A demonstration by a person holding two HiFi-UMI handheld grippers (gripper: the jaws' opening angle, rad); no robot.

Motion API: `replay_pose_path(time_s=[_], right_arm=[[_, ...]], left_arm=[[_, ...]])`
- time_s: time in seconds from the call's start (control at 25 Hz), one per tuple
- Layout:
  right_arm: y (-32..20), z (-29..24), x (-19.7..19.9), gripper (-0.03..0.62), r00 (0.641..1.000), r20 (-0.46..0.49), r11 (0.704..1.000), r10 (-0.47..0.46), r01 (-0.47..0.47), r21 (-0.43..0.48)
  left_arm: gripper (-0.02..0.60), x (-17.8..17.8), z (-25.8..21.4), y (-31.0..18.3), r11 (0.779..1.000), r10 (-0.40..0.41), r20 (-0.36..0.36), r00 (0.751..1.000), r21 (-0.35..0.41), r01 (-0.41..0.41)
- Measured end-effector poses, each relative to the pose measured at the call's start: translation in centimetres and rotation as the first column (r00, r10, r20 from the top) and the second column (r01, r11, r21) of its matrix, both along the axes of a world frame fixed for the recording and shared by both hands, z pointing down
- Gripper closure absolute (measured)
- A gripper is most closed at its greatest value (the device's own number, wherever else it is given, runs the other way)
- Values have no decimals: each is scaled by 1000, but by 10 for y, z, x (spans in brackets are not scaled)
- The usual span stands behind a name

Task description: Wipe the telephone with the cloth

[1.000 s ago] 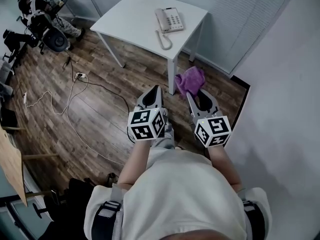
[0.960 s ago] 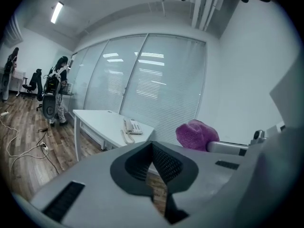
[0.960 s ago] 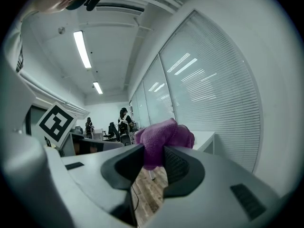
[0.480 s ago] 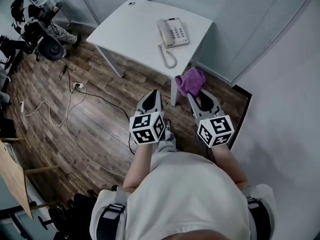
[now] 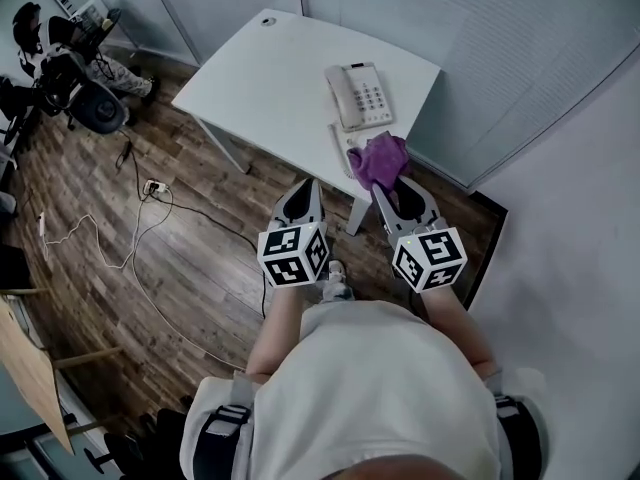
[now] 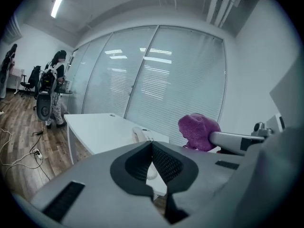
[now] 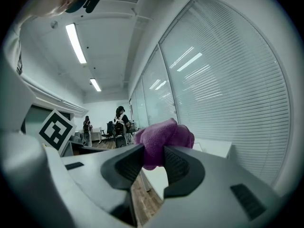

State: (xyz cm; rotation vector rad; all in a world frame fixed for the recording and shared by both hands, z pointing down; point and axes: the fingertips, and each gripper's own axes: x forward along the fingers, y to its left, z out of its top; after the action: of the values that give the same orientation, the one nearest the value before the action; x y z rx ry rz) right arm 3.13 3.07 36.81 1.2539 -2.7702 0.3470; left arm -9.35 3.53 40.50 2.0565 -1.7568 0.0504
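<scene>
Right claw (image 5: 392, 186) is clamped on a bunched purple cloth (image 5: 380, 158), and its own view shows the fabric squeezed between the two pads and bulging out past the tips. From the head view, the cloth hangs over the near right corner of the white tabletop (image 5: 262, 73), just beside the near end of the telephone (image 5: 360, 95) and over part of its coiled cord (image 5: 343, 140); whether it touches either cannot be told. The telephone lies flat near the tabletop's right edge, handset on its cradle and keypad facing up. Left claw (image 5: 304, 188) has its jaws pressed together with nothing between them, and it is held beside the right one over the wooden floor (image 5: 150, 268), just short of the tabletop's front edge. A white cable (image 5: 140, 230) trails across the floor to the left, and office chairs (image 5: 95, 103) stand in the far corner.
</scene>
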Motion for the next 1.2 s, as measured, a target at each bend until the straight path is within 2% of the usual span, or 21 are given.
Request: replay_pose_path(time_s=[0.28,0.6,0.96,1.2], right_arm=[[-58,-4,-28,467,1000,-19,1000,18,-18,20],[-123,11,-49,467,999,-8,999,51,-51,-10],[-173,23,-55,467,998,-40,998,47,-48,-28],[-226,37,-60,467,998,-58,1000,4,-6,-30]], left_arm=[[561,-23,-2,-64,1000,30,-8,1000,10,-30],[561,-41,13,-128,998,63,-3,998,-13,-63],[561,-40,29,-157,996,82,-9,997,-43,-82],[561,-41,47,-187,997,39,-16,999,-60,-39]])
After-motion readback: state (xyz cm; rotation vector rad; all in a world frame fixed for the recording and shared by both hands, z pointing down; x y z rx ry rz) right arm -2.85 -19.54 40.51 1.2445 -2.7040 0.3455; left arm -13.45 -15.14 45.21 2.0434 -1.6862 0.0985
